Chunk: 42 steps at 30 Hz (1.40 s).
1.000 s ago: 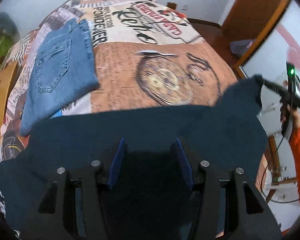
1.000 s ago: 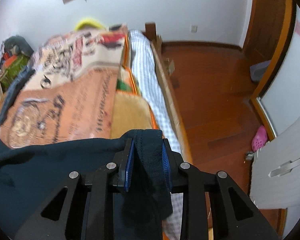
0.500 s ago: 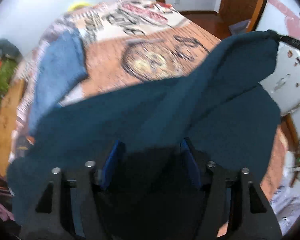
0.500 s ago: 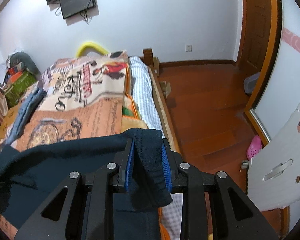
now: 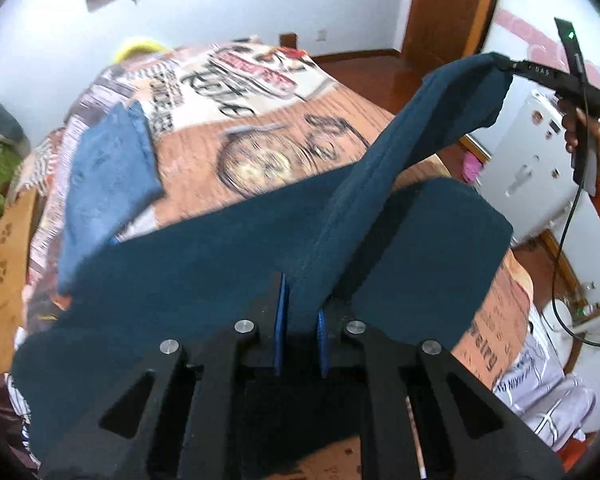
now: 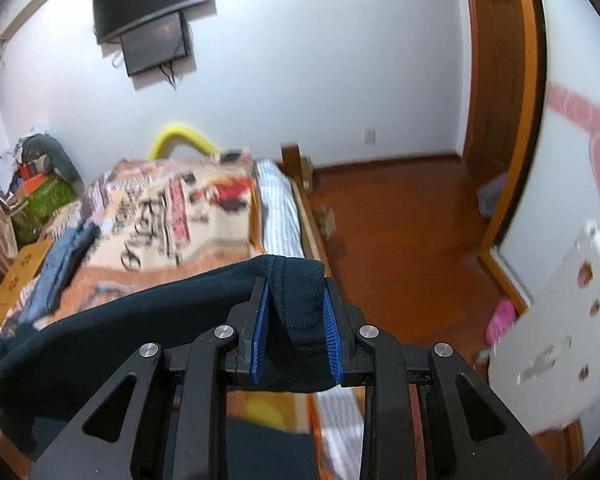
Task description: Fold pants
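Dark navy pants (image 5: 228, 264) hang over the near end of the bed, stretched between both grippers. My left gripper (image 5: 300, 300) is shut on a fold of the navy cloth, its blue pads pinching it close together. In the left wrist view my right gripper (image 5: 508, 66) holds the other end of the pants raised at the upper right, with a hand (image 5: 580, 128) in an orange sleeve behind it. In the right wrist view my right gripper (image 6: 296, 300) is shut on a thick bunch of the navy pants (image 6: 140, 304), which trail down to the left.
Folded blue jeans (image 5: 108, 176) lie on the patterned bedspread (image 5: 260, 120) at the left. A cardboard box (image 5: 4, 248) stands by the bed's left side. A white cabinet (image 5: 532, 152) and wooden floor (image 6: 400, 232) lie to the right; a door (image 6: 496, 60) stands beyond.
My left gripper's jaws have closed onto the navy cloth. My right gripper has risen, lifting its end of the pants off the bed so the cloth now stretches upward.
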Each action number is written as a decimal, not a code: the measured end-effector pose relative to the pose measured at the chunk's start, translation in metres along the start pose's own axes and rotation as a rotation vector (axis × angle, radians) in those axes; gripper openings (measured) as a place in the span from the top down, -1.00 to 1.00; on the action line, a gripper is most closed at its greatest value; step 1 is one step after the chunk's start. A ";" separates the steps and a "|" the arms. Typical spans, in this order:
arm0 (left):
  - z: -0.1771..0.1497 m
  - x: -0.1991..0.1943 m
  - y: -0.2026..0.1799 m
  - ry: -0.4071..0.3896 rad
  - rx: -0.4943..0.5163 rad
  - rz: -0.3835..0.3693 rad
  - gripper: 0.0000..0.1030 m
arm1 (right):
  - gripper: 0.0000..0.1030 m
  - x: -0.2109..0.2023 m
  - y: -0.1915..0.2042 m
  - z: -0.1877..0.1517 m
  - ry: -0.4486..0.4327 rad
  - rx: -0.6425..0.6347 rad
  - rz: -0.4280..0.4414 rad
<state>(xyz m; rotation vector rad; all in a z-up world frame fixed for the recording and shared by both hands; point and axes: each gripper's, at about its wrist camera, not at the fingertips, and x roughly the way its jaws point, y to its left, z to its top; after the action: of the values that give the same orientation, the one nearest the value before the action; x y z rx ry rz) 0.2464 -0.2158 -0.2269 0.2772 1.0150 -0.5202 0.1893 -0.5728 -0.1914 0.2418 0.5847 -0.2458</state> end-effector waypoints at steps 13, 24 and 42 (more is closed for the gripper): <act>-0.032 0.018 -0.013 0.065 0.007 -0.049 0.75 | 0.55 -0.013 -0.051 -0.119 0.197 0.141 0.003; -0.037 -0.001 -0.014 0.026 0.005 -0.040 0.75 | 0.55 -0.044 -0.052 -0.155 0.172 0.211 -0.026; -0.049 -0.056 0.003 -0.097 -0.041 -0.063 0.05 | 0.43 -0.093 -0.030 -0.146 0.178 0.170 -0.130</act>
<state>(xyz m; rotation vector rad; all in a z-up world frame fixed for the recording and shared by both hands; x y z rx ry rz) 0.1884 -0.1749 -0.2038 0.1822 0.9411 -0.5642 0.0303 -0.5438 -0.2613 0.3931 0.7577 -0.4033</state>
